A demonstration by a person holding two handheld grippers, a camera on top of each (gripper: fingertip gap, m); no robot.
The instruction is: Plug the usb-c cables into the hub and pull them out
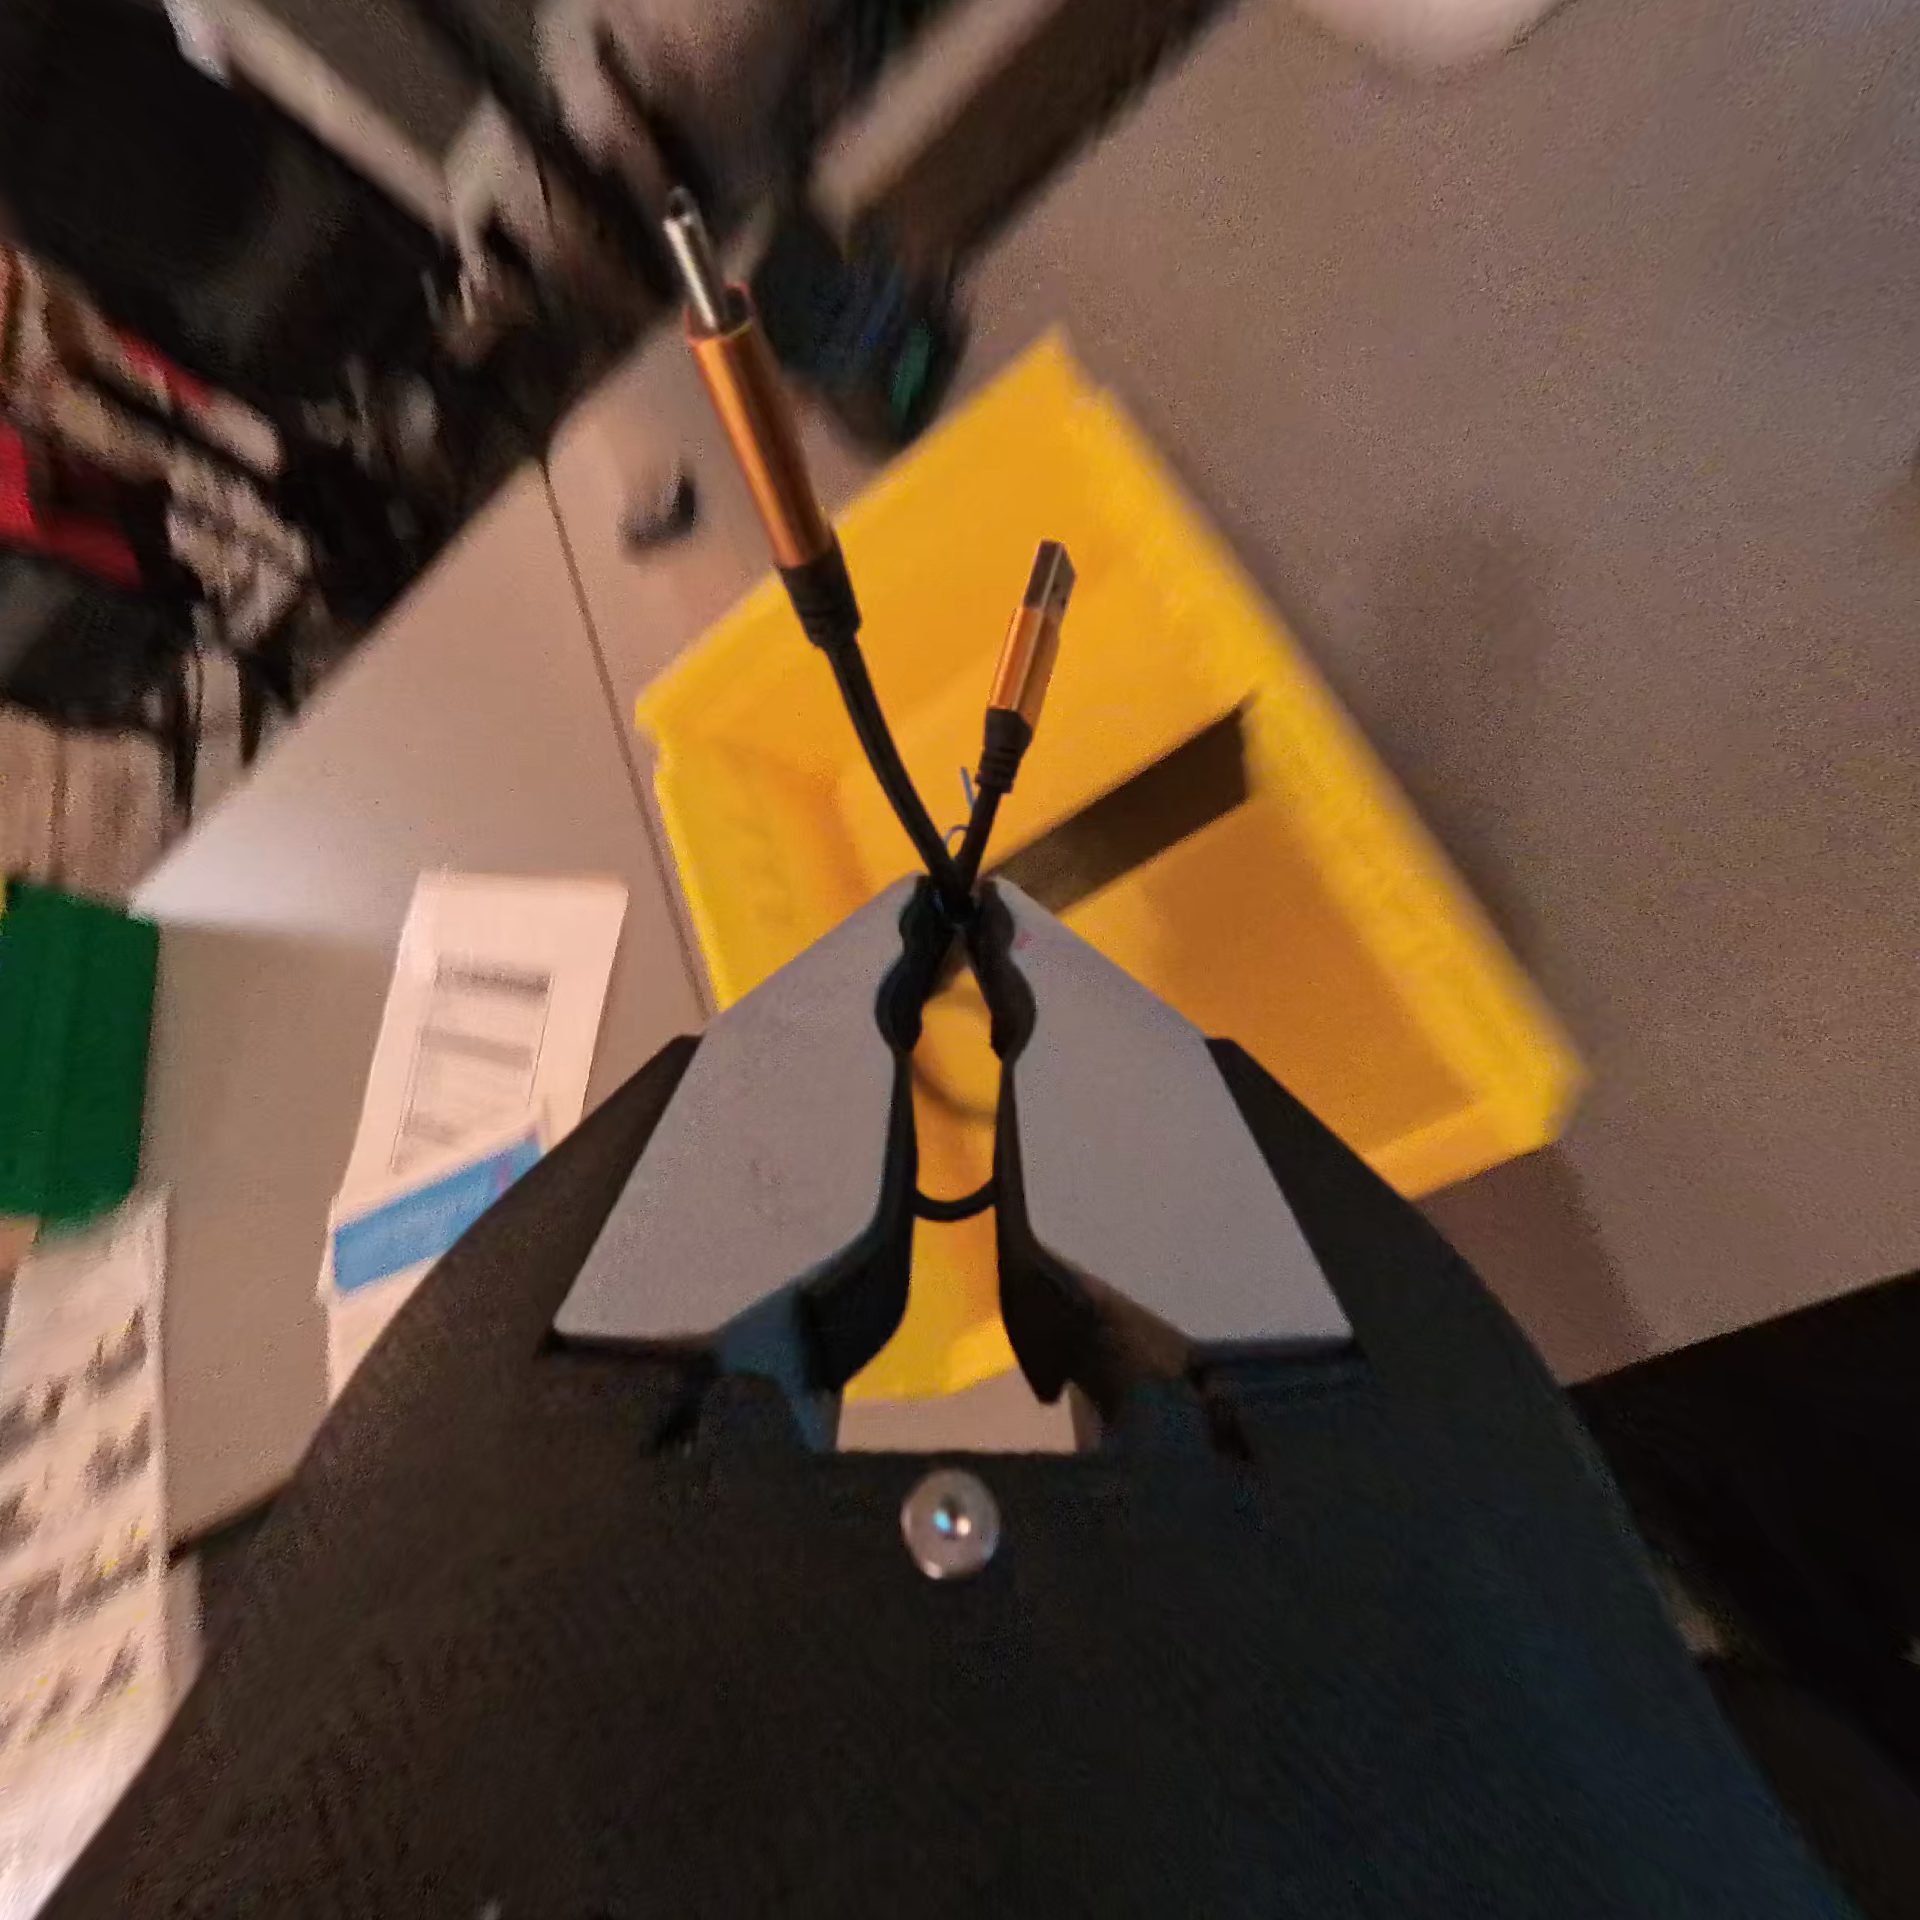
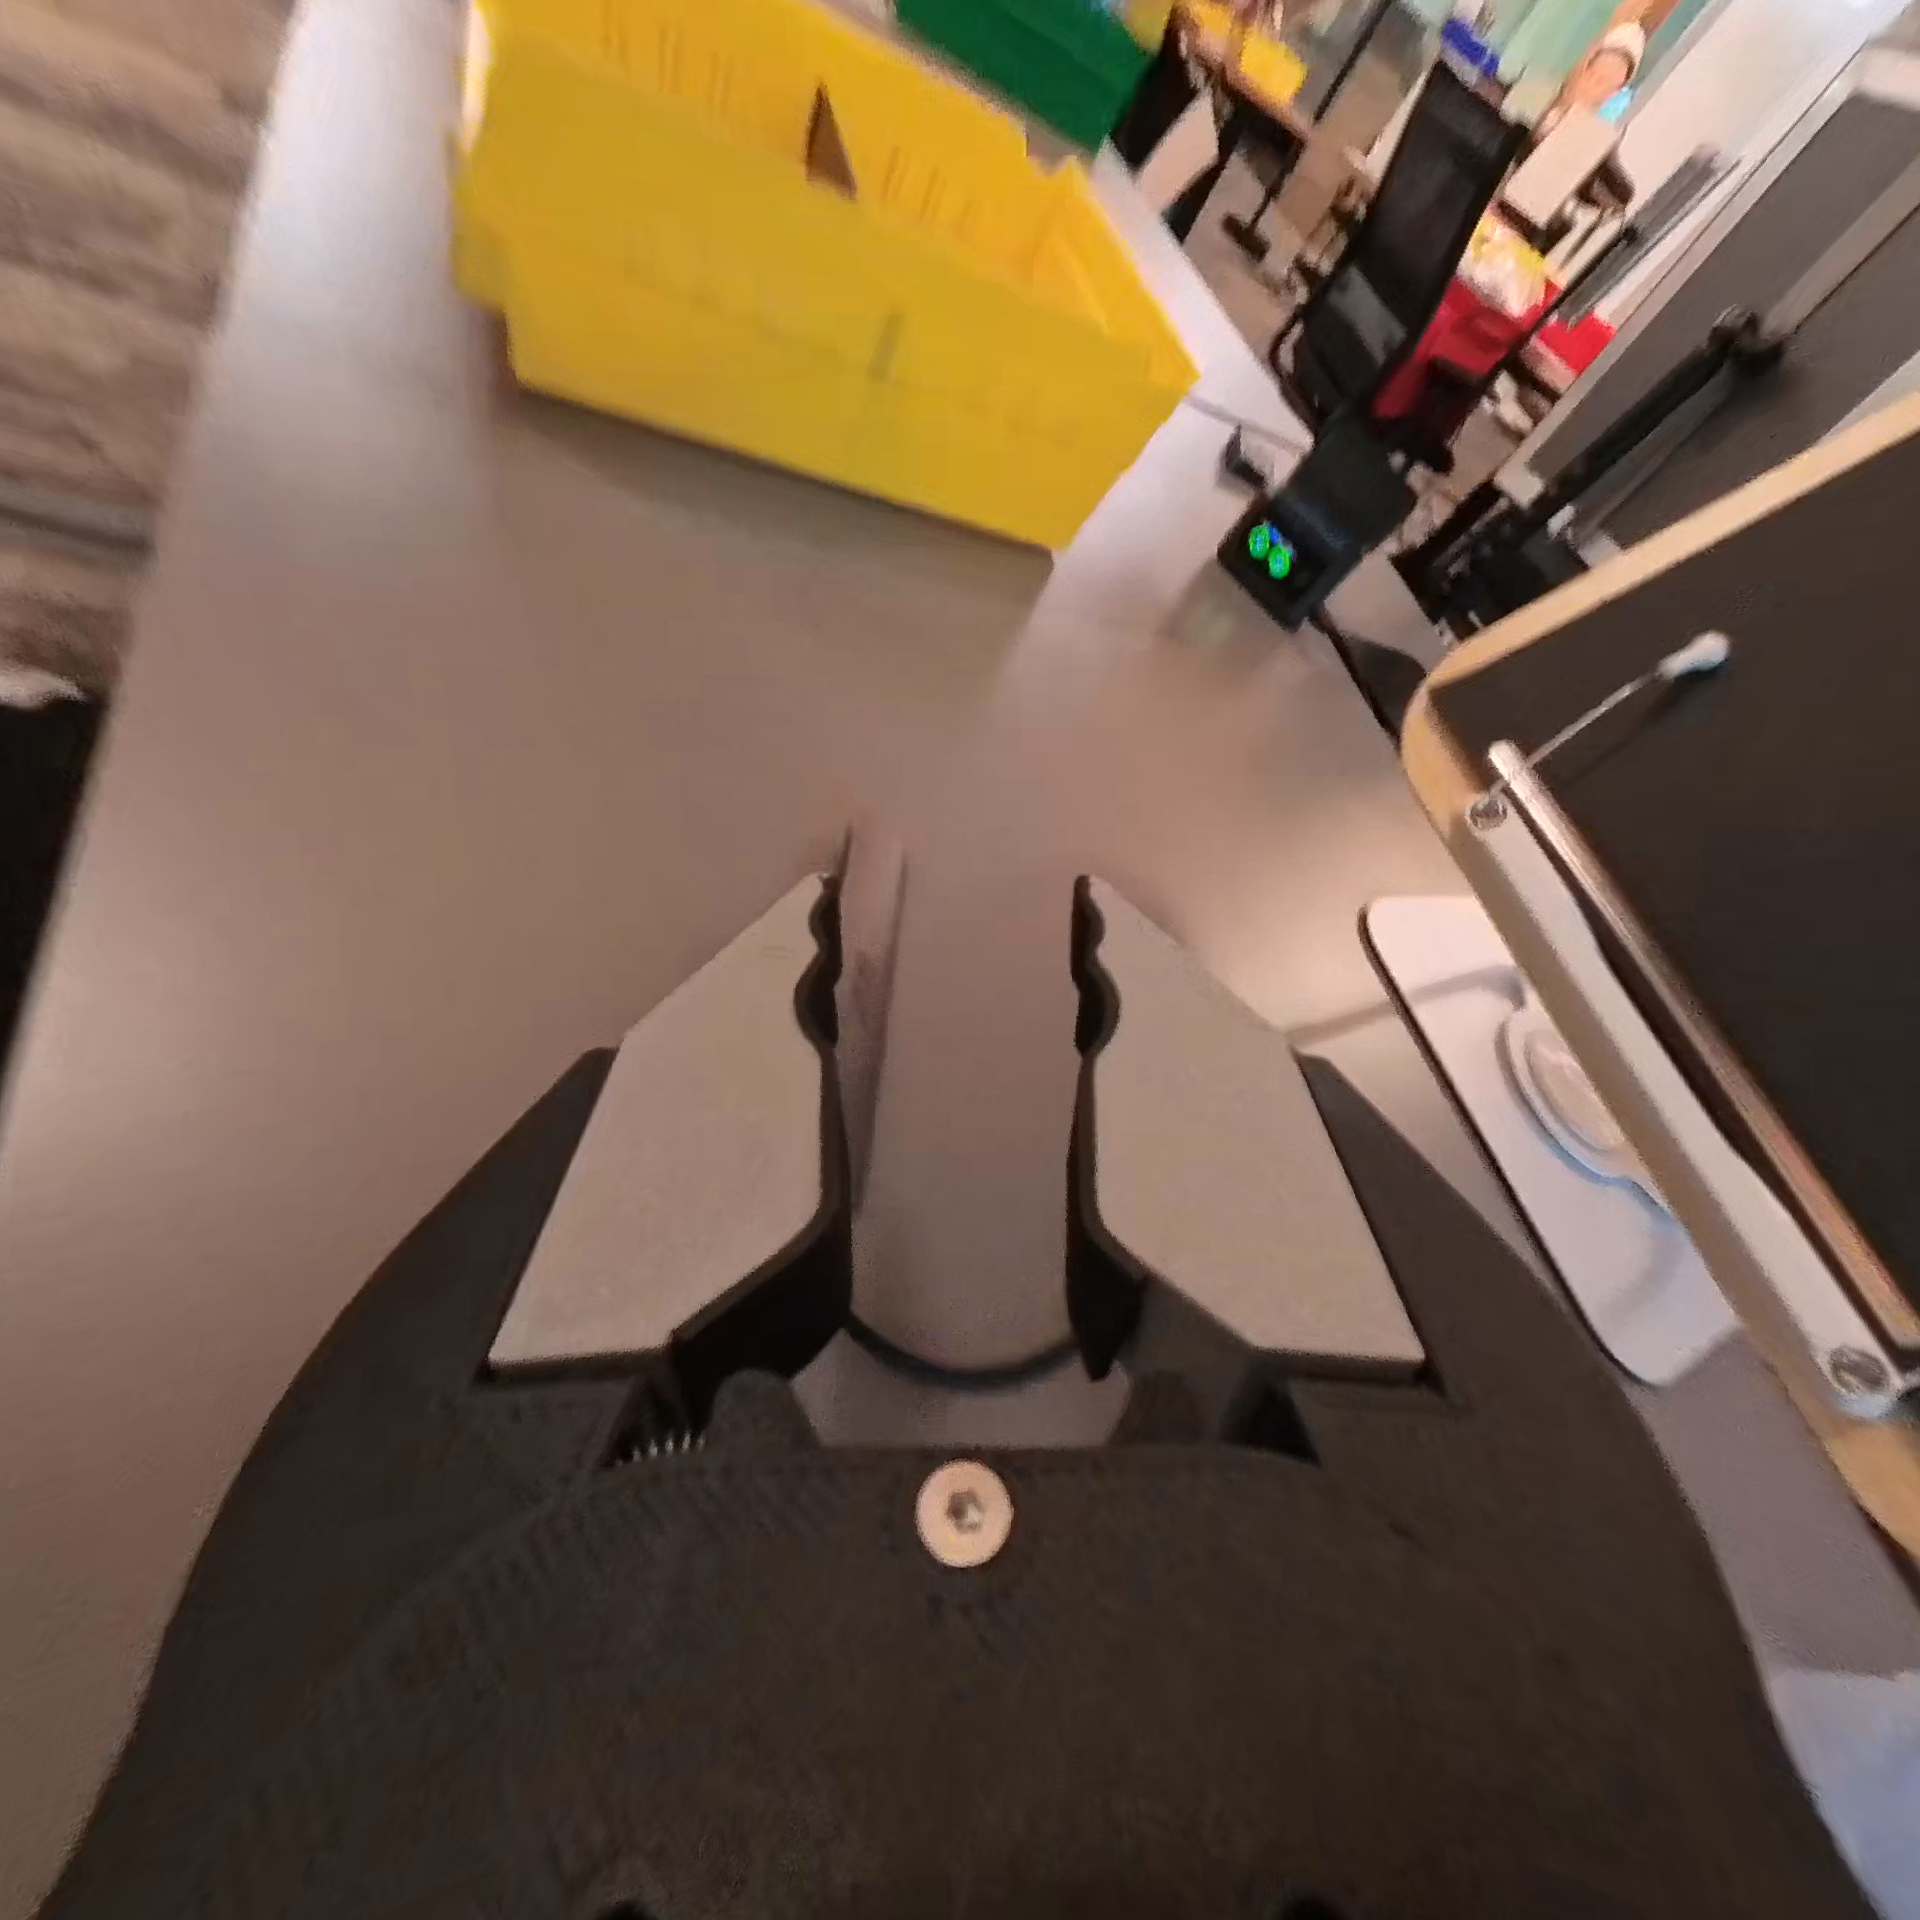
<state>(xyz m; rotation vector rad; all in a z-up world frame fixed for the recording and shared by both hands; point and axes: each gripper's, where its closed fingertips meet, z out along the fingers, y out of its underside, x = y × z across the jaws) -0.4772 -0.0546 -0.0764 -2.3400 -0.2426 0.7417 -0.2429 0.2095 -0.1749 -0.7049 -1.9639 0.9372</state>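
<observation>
My left gripper [image 1: 954,899] is shut on a short black cable [image 1: 902,774], pinched at the crossing of its two ends. The longer end carries an orange USB-C plug [image 1: 756,436] that points up and left. The shorter end carries an orange flat USB plug [image 1: 1029,649]. The cable hangs in the air above a yellow bin [image 1: 1340,935]. My right gripper [image 2: 956,894] is open and empty, low over the grey table [image 2: 623,707]. No hub shows in either view.
The yellow bin [image 2: 790,312] stands on the table ahead of the right gripper. A small black device with green lights [image 2: 1294,551] sits at the right. A dark panel with a light wooden edge [image 2: 1704,831] stands close on the right. White papers [image 1: 468,1091] lie left of the left gripper.
</observation>
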